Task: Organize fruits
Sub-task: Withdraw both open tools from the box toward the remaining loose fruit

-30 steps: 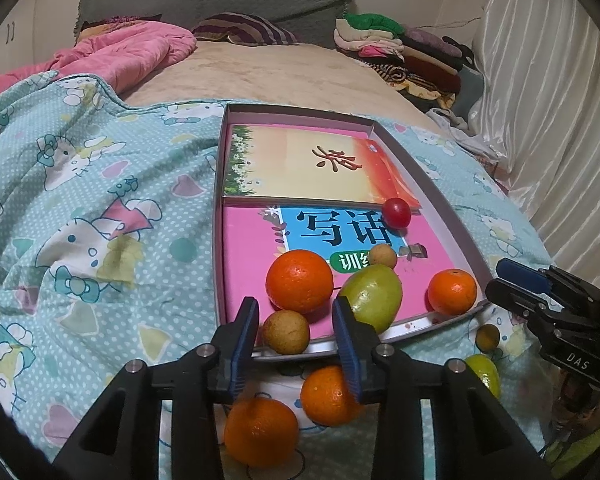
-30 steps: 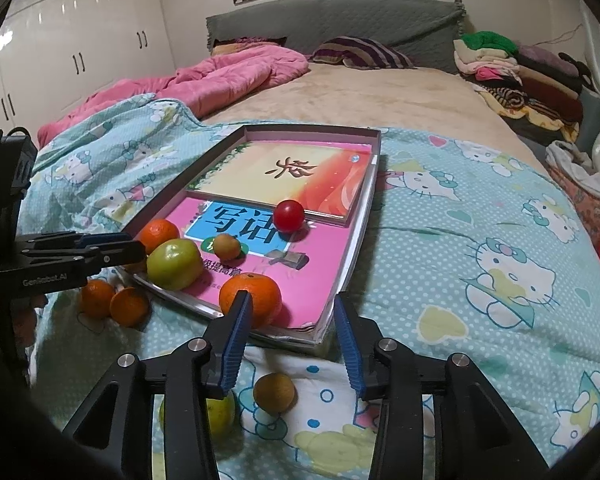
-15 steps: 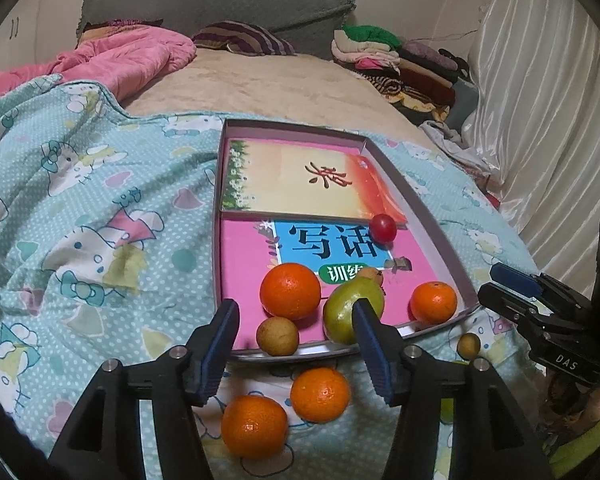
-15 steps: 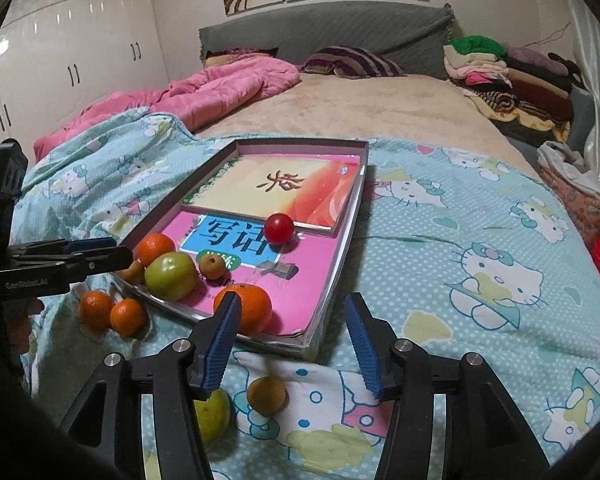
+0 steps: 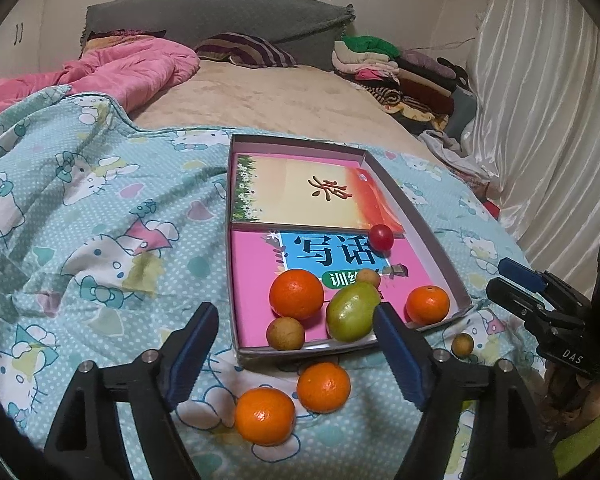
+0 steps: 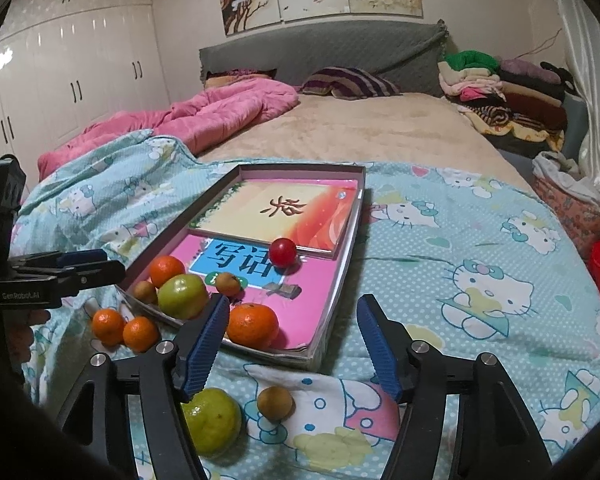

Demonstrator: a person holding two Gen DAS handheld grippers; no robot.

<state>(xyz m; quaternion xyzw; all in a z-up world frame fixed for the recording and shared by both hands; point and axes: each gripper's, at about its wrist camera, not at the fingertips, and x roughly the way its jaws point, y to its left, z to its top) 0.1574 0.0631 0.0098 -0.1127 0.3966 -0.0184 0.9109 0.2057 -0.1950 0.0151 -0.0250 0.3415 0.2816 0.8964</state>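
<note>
A shallow cardboard tray (image 5: 436, 240) (image 6: 342, 276) lies on the bed with books in it. In it are two oranges (image 5: 296, 294) (image 5: 427, 304), a green fruit (image 5: 352, 311), two small brown fruits (image 5: 285, 333) and a red fruit (image 5: 381, 237). Two oranges (image 5: 323, 387) (image 5: 265, 416) lie on the blanket in front of the tray, below my open, empty left gripper (image 5: 296, 354). My right gripper (image 6: 290, 344) is open and empty above a green fruit (image 6: 212, 420) and a small brown fruit (image 6: 275, 402) on the blanket.
The blue Hello Kitty blanket (image 5: 100, 240) covers the near bed. A pink quilt (image 6: 204, 120) and folded clothes (image 6: 500, 88) lie at the back. A curtain (image 5: 548, 120) hangs on the right. Each gripper shows at the other view's edge.
Both grippers have opened wider and pulled back and up from the tray. The fruits have not moved.
</note>
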